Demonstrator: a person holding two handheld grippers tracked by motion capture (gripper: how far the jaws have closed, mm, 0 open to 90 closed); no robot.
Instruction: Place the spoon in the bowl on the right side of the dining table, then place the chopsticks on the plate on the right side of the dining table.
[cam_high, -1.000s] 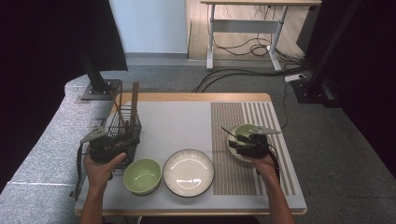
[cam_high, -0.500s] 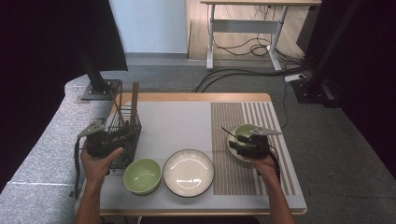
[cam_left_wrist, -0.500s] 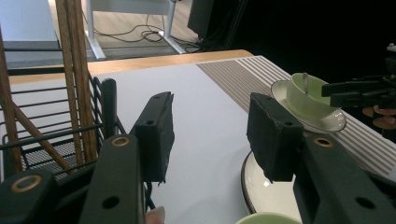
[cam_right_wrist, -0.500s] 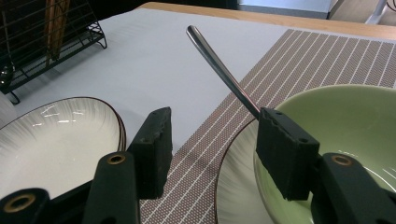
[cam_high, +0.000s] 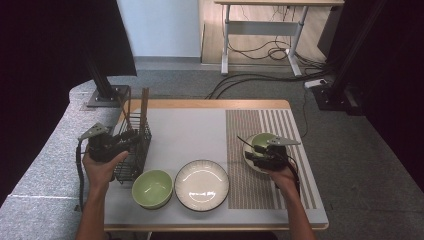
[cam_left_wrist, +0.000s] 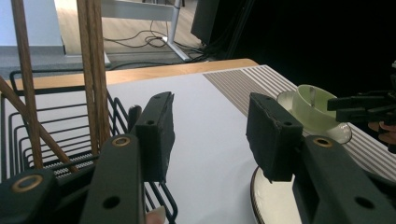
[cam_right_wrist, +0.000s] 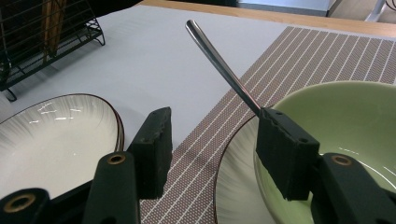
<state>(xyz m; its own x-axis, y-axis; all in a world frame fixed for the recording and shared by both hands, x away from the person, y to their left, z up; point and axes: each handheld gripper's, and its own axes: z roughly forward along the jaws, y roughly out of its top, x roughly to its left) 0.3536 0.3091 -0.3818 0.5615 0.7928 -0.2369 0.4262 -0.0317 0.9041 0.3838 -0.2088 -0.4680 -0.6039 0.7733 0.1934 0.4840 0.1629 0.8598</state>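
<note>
High view: left gripper (cam_high: 131, 138), jaws spread, sits at the rack (cam_high: 134, 150) mid-left; right gripper (cam_high: 256, 154), jaws spread, flanks the bowl (cam_high: 263, 141) for gripping.

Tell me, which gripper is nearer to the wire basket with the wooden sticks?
Left. The left gripper is right against the wire basket; the right gripper is across the table at the green bowl.
</note>
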